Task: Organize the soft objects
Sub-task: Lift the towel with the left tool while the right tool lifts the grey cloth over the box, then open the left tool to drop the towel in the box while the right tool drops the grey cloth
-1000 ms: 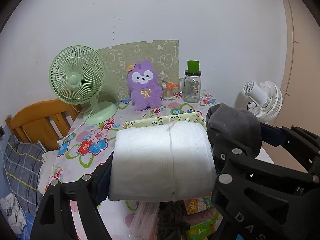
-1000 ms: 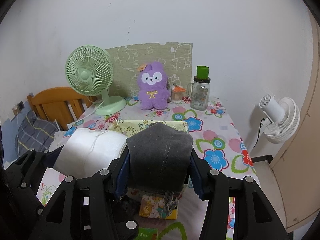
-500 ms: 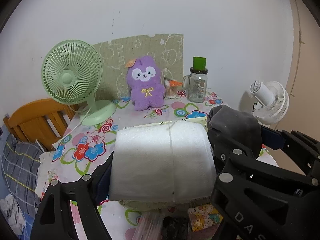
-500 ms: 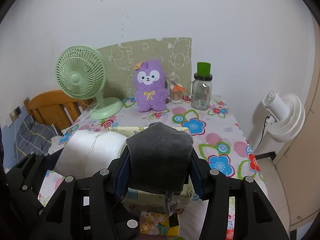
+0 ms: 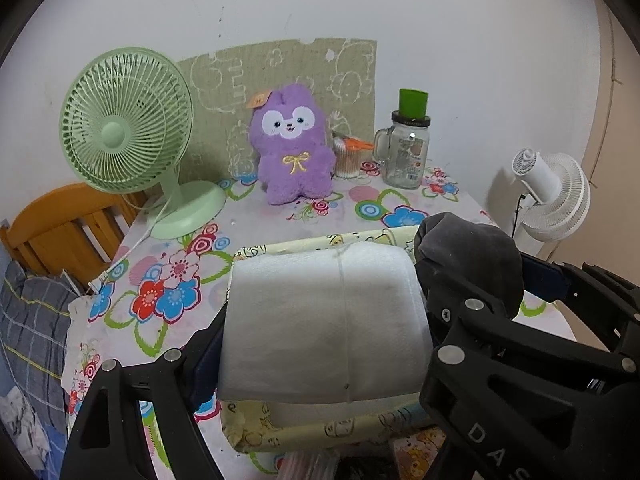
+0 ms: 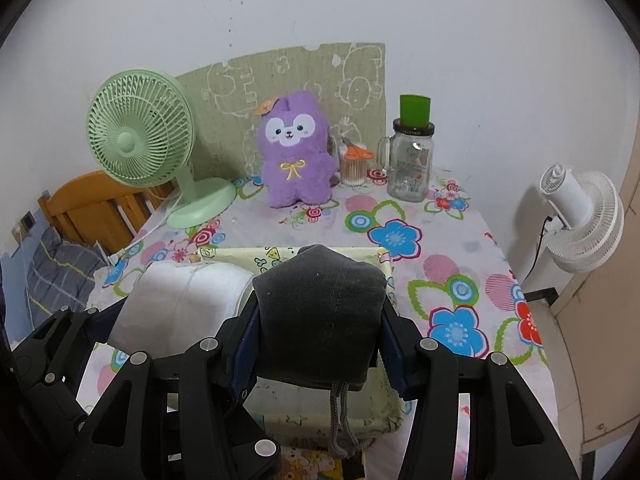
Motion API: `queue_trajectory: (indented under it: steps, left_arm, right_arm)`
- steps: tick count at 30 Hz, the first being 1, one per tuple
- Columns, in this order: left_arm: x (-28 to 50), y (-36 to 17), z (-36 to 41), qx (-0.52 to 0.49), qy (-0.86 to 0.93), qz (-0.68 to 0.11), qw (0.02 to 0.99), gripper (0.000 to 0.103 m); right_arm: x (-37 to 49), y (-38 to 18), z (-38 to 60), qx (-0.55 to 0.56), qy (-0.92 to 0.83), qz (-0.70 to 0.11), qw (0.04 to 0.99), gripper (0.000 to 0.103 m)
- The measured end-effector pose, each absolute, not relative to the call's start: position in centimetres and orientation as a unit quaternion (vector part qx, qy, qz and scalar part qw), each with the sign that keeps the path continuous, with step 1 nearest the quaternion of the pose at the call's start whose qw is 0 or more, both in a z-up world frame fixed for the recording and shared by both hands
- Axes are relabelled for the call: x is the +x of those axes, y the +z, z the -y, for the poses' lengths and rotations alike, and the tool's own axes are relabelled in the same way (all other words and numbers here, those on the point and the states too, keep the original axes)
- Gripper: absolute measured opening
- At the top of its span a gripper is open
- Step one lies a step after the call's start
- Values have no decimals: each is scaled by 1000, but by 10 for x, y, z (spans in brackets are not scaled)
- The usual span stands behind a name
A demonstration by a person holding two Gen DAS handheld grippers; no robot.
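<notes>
A white folded soft bundle (image 5: 324,324) fills the left wrist view, and my left gripper (image 5: 320,344) is shut on it from both sides. Beside it on the right, a dark grey rolled cloth (image 6: 320,292) with a dangling drawstring sits in my right gripper (image 6: 320,320), which is shut on it. Both bundles hang side by side just above a pale yellow cartoon-print fabric basket (image 6: 376,420) on the flowered table. In the right wrist view the white bundle (image 6: 180,300) shows at the left. The grey cloth (image 5: 468,256) shows at the right of the left wrist view. The basket's inside is mostly hidden.
At the back of the flowered tablecloth (image 5: 168,280) stand a green desk fan (image 5: 124,120), a purple plush (image 5: 294,144), a cup of cotton swabs (image 5: 348,156) and a glass jar (image 5: 408,152). A white fan (image 6: 580,216) stands off the right edge, a wooden headboard (image 5: 68,224) off the left.
Both grippers have moved forward and slightly down with their bundles. The yellow basket, earlier ahead of them, now lies beneath them, and the plush and fans look nearer.
</notes>
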State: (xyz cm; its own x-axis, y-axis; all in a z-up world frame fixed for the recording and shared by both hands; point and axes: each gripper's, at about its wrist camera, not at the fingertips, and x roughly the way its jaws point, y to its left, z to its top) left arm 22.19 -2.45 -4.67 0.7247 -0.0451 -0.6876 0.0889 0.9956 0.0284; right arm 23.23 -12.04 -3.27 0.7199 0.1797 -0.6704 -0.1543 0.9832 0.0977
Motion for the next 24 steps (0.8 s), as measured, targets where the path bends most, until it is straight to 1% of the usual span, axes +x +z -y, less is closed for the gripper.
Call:
queue_trajectory:
  steps: [10,13,16,18,19,21,24]
  left_arm:
    - [243,-64,17,14,-36,-394,918,86]
    - [247,-66,18,8,-40,-397,917,87]
    - [251,-68,17,4,-40,-404,914,90]
    - [252,-69,18,4,-42,-407,912,97]
    - [253,-69,18,5,-40,-408,912,97]
    - [252,-68,18,8,-37,-407,913,100]
    - [252,-67,18,7,-38,-405,913,101]
  right_arm:
    - [256,-49,113,11,88,-384,919,57]
    - [261,-52,112,5,79,-383,920,57]
    - [265,-52,112,-2,79,-383,920,59]
    - [268,-53,111,-4,86,-384,919,66]
    - [268,-53,111,-5,87,-383,919,69]
    - [267,-52,113,-3,83,-377,922,80]
    - [265,-50,116,3,78,-371,925,85]
